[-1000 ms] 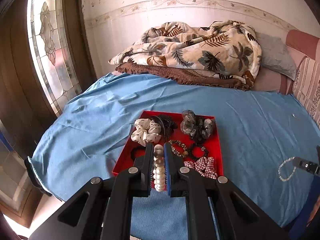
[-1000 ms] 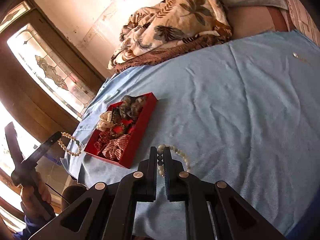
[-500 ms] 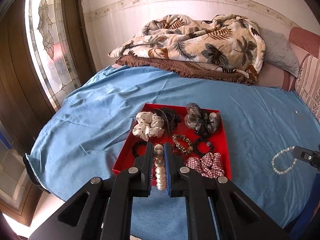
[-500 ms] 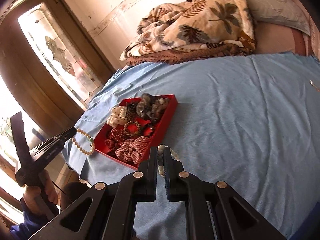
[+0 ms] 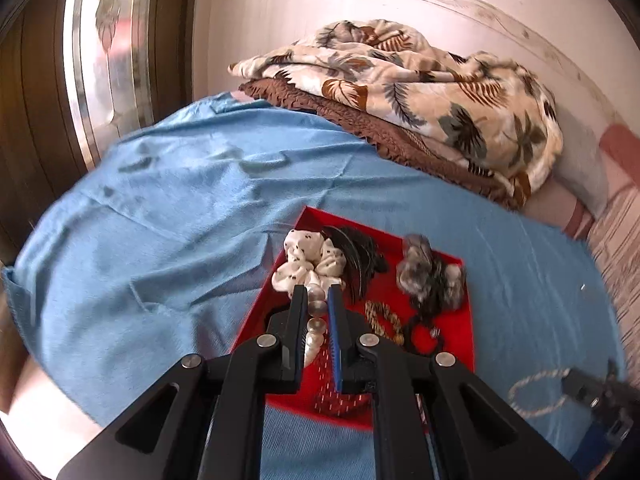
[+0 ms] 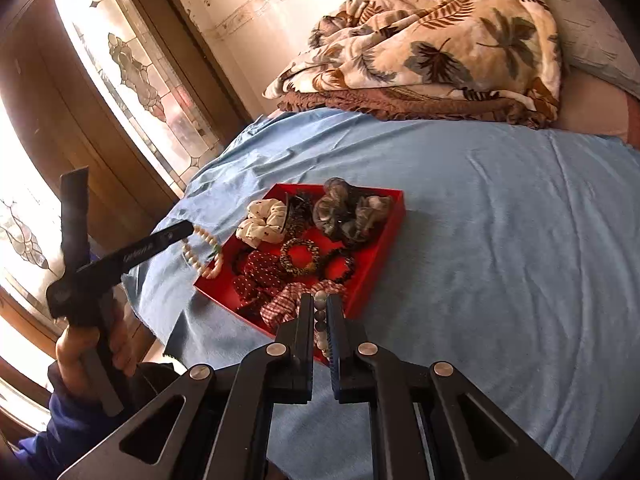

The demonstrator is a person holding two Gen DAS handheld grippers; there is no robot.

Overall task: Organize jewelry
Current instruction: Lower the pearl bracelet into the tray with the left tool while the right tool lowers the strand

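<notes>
A red tray lies on the blue bedsheet. In it are a white scrunchie, a grey one, a checked one and dark hair bands. My left gripper is shut on a cream bead bracelet, which hangs over the tray's near left corner. From the right wrist view this gripper is at the left, held by a hand. My right gripper is shut on a pale bead bracelet above the tray's near edge.
A folded leaf-print blanket and a pillow lie at the far end of the bed. A stained-glass door stands to the left, past the bed's edge. Open blue sheet stretches to the right of the tray.
Both grippers have come in toward the red tray with their bracelets still held. The left one now hangs over the tray's left corner; the right one has reached its near edge.
</notes>
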